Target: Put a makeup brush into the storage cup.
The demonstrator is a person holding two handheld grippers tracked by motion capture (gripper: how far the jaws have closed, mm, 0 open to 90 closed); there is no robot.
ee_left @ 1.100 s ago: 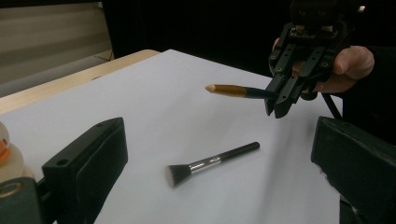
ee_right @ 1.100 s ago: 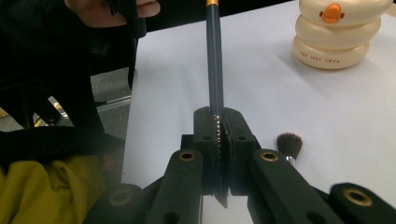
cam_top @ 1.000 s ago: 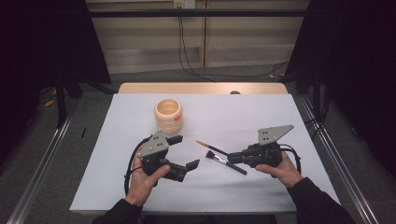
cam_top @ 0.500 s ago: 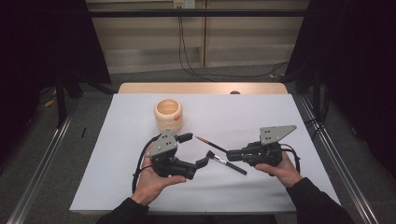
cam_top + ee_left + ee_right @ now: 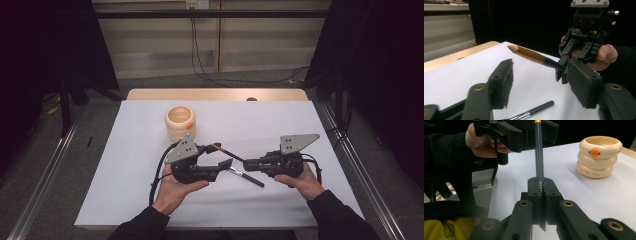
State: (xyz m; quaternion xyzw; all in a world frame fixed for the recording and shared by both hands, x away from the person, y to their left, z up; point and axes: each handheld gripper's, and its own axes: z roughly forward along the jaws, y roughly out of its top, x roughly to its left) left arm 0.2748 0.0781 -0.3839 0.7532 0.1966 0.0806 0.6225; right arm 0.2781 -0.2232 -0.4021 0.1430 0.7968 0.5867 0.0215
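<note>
Right hand-held gripper [image 5: 248,164] clamped tight on the dark end of a brush [image 5: 227,151], jaws pressed together around the stem, seen clearly in the right gripper view [image 5: 539,192]. Brush handle lifted off the bench [image 5: 280,125], pointing from the right gripper toward the left one, with the golden tip [image 5: 524,52] raised and free in the air. Left hand-held gripper [image 5: 216,159] spread wide, holding nothing, with one jaw on each side of the brush handle but not touching it, as far as the left gripper view [image 5: 541,80] shows. Second brush [image 5: 245,176], black with a silver ring, lying flat on the white bench cover, just below and between the two grippers; visible also under the open jaws in the left gripper view [image 5: 534,113]. Cream holder [image 5: 180,122] made of three stacked rings, with a small orange mark on the side, standing upright on the bench behind the left gripper, apart from both brushes. Left hand [image 5: 172,190] under its gripper, palm turned up; right hand [image 5: 302,181] wrapped around its gripper from below, both sleeves dark
</note>
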